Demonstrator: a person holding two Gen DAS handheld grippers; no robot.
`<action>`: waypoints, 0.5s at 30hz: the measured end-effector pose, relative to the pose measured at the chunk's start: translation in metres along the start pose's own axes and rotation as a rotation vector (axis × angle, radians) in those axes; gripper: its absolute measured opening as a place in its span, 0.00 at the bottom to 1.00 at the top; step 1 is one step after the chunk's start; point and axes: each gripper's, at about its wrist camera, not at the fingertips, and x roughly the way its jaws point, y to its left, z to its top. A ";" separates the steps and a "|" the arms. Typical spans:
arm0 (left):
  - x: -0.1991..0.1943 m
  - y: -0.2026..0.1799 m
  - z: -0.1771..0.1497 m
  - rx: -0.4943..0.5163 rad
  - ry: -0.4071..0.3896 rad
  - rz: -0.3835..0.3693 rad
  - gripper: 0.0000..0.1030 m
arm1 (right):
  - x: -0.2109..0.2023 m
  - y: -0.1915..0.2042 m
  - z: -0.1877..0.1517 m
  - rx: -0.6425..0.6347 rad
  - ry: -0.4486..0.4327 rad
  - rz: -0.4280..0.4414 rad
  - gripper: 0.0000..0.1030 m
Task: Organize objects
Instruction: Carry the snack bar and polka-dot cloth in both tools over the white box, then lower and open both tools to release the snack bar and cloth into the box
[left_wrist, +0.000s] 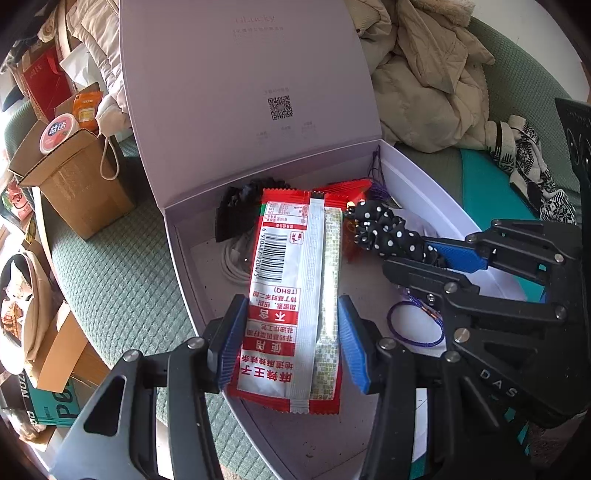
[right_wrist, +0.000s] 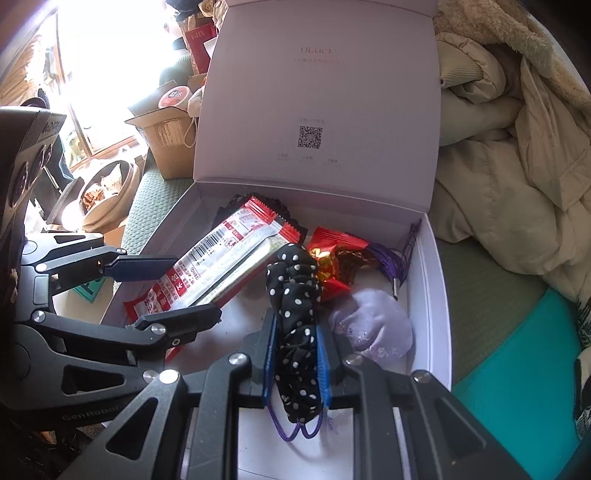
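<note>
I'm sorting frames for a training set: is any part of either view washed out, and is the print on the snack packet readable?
Right wrist view: the window area at upper left is blown out to white, hiding detail there. Left wrist view: evenly lit, only a pale patch at the far left edge; the snack packet in the left gripper is sharp, its barcode and print legible. Both bend straight edges of the box lid.
</note>
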 end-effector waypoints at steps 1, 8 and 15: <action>0.004 0.000 0.000 -0.002 0.008 -0.006 0.46 | 0.001 0.000 -0.001 0.001 0.005 -0.002 0.17; 0.016 -0.009 -0.001 0.025 0.024 -0.016 0.45 | 0.013 -0.003 -0.005 0.015 0.034 -0.014 0.18; 0.023 -0.017 0.000 0.040 0.032 -0.018 0.46 | 0.016 -0.005 -0.009 0.018 0.046 -0.026 0.18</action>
